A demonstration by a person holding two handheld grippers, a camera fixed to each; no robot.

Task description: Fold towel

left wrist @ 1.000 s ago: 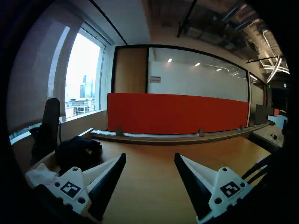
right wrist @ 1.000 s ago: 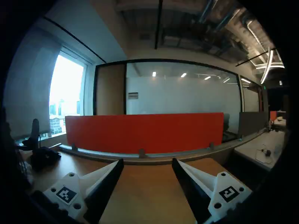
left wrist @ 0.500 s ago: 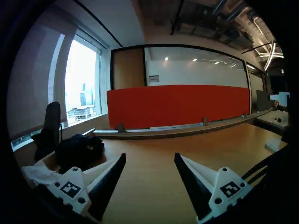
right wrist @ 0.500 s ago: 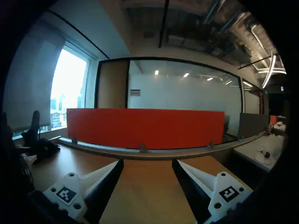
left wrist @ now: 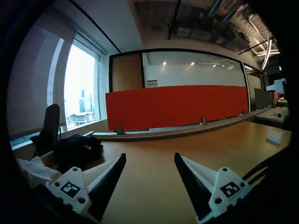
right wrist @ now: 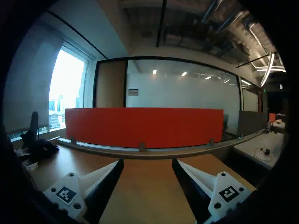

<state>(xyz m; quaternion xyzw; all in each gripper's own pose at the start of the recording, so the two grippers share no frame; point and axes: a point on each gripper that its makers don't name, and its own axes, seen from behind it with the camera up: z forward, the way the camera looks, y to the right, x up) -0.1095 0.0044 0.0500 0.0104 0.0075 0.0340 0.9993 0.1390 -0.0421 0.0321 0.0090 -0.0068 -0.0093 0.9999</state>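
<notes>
Wooden desk stretches open ahead of our left gripper, jaws apart, to the red divider. A crumpled white towel lies at the far left beside a dark bundle, its long axis unclear. In the right gripper view our right gripper, jaws apart, faces open desk.

Strong daylight is admitted through the window, which is blown out to white in both views. Weaker light is added by the ceiling strip lights. A soft sheen is seen on the wooden bench. Straight lines are bent heavily toward the edges. Focus is sharp centrally.
</notes>
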